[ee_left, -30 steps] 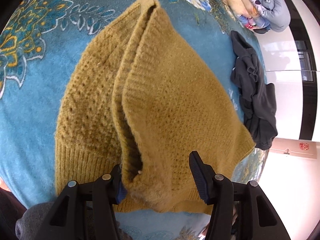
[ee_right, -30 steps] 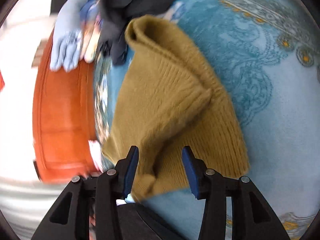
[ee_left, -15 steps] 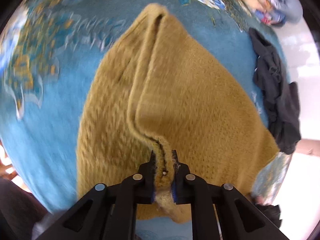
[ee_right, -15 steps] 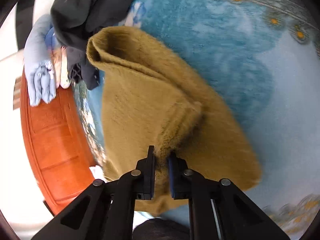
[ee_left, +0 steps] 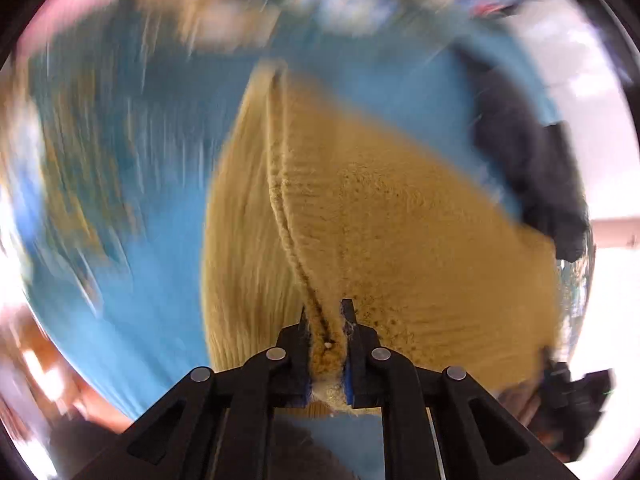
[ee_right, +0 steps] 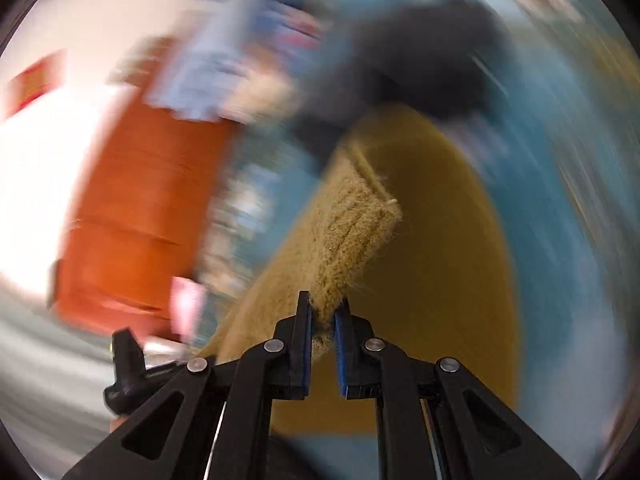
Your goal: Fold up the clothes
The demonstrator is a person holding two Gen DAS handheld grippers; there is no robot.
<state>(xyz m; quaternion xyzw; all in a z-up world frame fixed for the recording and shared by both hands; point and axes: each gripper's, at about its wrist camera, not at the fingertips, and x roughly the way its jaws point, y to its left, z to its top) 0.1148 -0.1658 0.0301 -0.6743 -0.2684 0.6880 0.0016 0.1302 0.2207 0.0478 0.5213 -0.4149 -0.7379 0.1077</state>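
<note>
A mustard-yellow knitted sweater lies on a blue patterned bedspread, lifted at its near edge. My left gripper is shut on a pinched ridge of that edge, the knit bunched between the blue pads. In the right wrist view the same sweater hangs up from the bed, and my right gripper is shut on a ribbed corner of it. The other gripper shows blurred at the lower right of the left wrist view. Both views are heavily motion-blurred.
A dark grey garment lies on the bedspread just beyond the sweater, also seen as a dark garment. Folded light-blue and pale clothes sit behind it. An orange wooden bed frame and pale floor lie to the left.
Both grippers went from open around the sweater's near edge to shut on it. They have since lifted the fabric, and the views now blur with motion.
</note>
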